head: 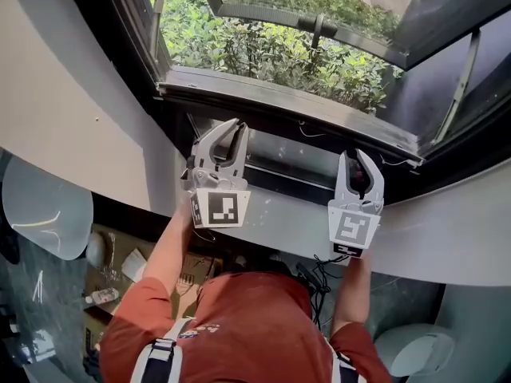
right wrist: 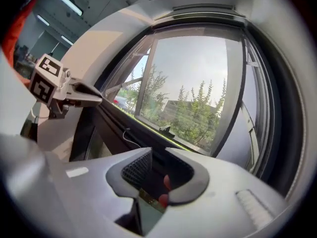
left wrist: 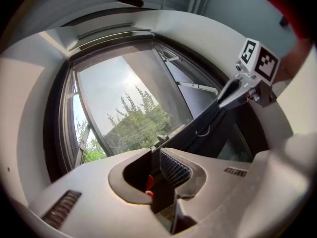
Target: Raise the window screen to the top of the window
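We've got the left hand-held gripper [head: 235, 130] and the right hand-held gripper [head: 357, 159] both poking roughly level into the dark recess under the bottom of the window frame [head: 279, 94], well apart from each other along it. Both are released. The jaws sit a little apart with the pads pressing on nothing, and only the dark recess shows through the gaps.

The window screen looks to be all the way down, since the opening above is clear out to the bushes [head: 263, 54] and the propped-open sash [head: 319, 22]. We reckon the dark bar [head: 291, 178] running along the recess right in front of the jaws is its pull bar, but we can't say for sure.

What we'd worry about from here:
- The jaws aren't wide, so they could butt against the bar instead of going round it. They could also catch only its edge and slip off partway up.
- If the screen is sprung, a slip would probably let it snap back down.
- Lifting one side ahead of the other would likely cock the bar and jam it in the side tracks.
- There's a thin cord [right wrist: 128, 134] dangling off the frame close by, which would be easy to snag.
- Nipping mesh rather than the bar could tear it.
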